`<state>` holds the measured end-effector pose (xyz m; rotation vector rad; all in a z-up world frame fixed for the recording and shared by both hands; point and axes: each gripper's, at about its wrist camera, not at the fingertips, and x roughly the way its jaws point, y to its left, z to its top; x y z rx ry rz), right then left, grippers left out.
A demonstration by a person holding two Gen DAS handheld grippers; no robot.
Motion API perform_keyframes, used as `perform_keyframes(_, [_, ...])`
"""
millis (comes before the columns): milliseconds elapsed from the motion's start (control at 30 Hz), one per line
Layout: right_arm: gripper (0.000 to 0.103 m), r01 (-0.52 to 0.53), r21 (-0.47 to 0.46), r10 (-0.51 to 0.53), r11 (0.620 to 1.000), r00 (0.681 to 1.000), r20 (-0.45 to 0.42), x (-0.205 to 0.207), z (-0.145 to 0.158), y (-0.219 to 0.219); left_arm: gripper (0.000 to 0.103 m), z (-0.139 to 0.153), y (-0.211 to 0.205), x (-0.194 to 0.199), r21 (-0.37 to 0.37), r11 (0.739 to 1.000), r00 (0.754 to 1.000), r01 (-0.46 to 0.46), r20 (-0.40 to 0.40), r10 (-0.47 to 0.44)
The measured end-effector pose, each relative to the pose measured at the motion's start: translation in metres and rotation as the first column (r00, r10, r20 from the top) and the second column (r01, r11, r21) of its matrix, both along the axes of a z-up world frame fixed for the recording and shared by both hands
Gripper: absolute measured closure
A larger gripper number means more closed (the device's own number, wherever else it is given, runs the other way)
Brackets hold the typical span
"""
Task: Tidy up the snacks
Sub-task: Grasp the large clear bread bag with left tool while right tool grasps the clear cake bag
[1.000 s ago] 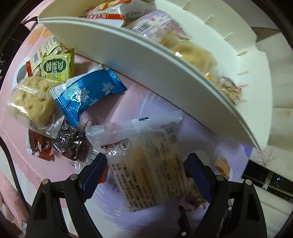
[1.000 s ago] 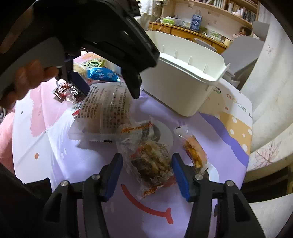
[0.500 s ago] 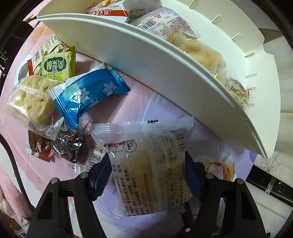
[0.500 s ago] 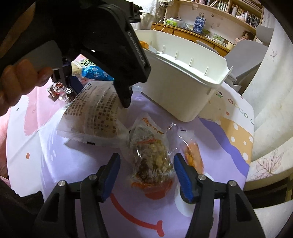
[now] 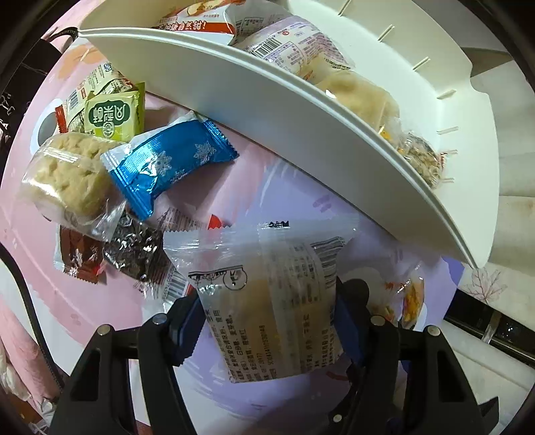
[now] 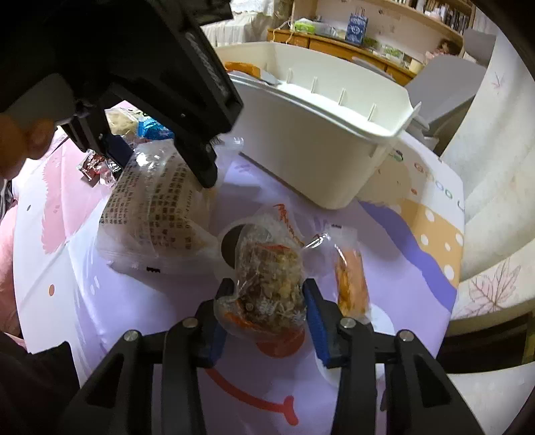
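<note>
Clear plastic fills both of my tongs. My left gripper has its blue pads against the two sides of a large clear-wrapped pale cake packet printed with black text; the jaws are closing on it. The packet's far end stands out ahead of the fingertips, toward the white plastic bin, which lies just beyond and curves off to the right.

Inside the bin: a red-and-white snack bag, a barcode-labelled pale packet and a clear-wrapped beige cake.

Ahead and left of the left gripper, on the pink and lilac patterned tablecloth: a blue foil packet with snowflakes, a clear-wrapped beige crumbly cake, a green packet, a dark crinkled foil packet and a small brown sachet.

My right gripper has its jaws closing on a clear bag of brown-and-yellow mixed snack; both blue pads touch the bag's sides. Just right of that gripper lies a narrow clear packet with orange contents, on the cloth. The bin stands well ahead of it, and the left gripper with its packet is ahead and to the left.
</note>
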<state>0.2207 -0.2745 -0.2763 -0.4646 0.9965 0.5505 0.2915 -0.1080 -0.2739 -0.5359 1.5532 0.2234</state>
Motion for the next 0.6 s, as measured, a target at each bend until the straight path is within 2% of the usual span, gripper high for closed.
perform_keyframes(333, [0.065, 0.052, 0.047, -0.051, 0.998, 0.998, -0.037, -0.006, 0.015, 0.0, 0.037, 0.038, 0.012, -0.028, -0.028, 1.0, 1.0, 0.0, 0.024, 0.0])
perform_keyframes(600, [0.065, 0.041, 0.11, -0.038, 0.993, 0.999, -0.03, -0.008, 0.045, 0.01, 0.037, 0.085, 0.035, -0.043, 0.001, 1.0, 0.996, 0.027, 0.088, -0.027])
